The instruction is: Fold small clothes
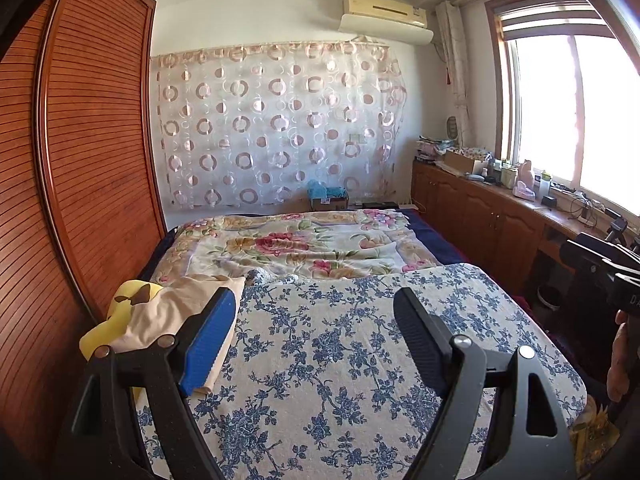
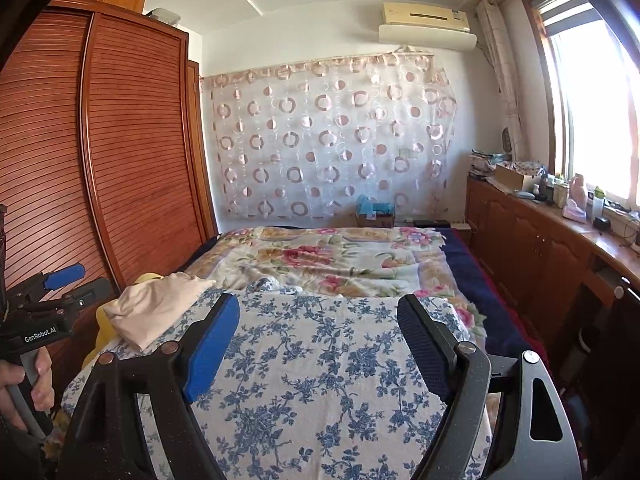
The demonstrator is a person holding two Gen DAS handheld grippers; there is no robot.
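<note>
A folded beige garment (image 1: 172, 312) (image 2: 156, 308) lies at the left edge of the bed, on top of a yellow piece (image 1: 100, 332) (image 2: 106, 328). A cloth with blue flowers (image 1: 340, 360) (image 2: 320, 360) is spread flat over the near part of the bed. My left gripper (image 1: 316, 308) hovers open over this cloth, its blue pad beside the beige garment, with nothing between the fingers. My right gripper (image 2: 320, 312) is open above the same cloth and holds nothing. In the right wrist view, a hand holds the left gripper (image 2: 60, 280) at the far left.
A slatted wooden wardrobe (image 1: 88, 160) (image 2: 132, 152) stands close along the bed's left side. A pink floral quilt (image 1: 304, 244) (image 2: 328, 260) covers the far half. Along the right wall under the window runs a low wooden cabinet (image 1: 480, 216) (image 2: 532, 248) with a cluttered top.
</note>
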